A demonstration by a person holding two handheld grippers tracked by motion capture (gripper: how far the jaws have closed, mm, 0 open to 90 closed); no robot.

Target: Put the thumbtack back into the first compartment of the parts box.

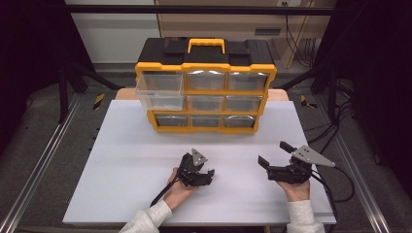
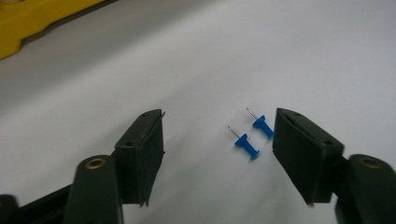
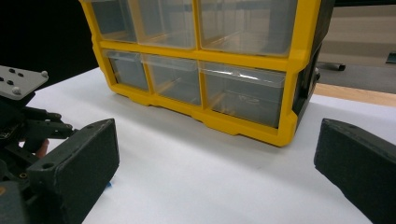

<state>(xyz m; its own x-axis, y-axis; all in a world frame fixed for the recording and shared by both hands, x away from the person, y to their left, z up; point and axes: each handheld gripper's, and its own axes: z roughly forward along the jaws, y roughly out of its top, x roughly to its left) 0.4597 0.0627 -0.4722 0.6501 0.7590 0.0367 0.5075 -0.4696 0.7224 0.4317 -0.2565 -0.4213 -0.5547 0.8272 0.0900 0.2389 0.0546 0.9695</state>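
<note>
Two blue push pins (image 2: pixel 246 144) (image 2: pixel 262 125) lie side by side on the white table top (image 1: pixel 126 160), needles pointing away from the camera. My left gripper (image 2: pixel 218 120) is open and low over the table, with both pins between its jaws, close to the right jaw. In the high view the left gripper (image 1: pixel 206 174) is at the table's front middle. My right gripper (image 1: pixel 274 153) is held open to its right with nothing between its jaws. In the right gripper view my right gripper (image 3: pixel 217 135) faces the organizer (image 3: pixel 243 126).
A yellow and black drawer organizer (image 1: pixel 206 60) with clear drawers stands at the back middle of the table. Its top left drawer (image 1: pixel 160 93) is pulled out toward me. Dark frame posts and cables flank the table.
</note>
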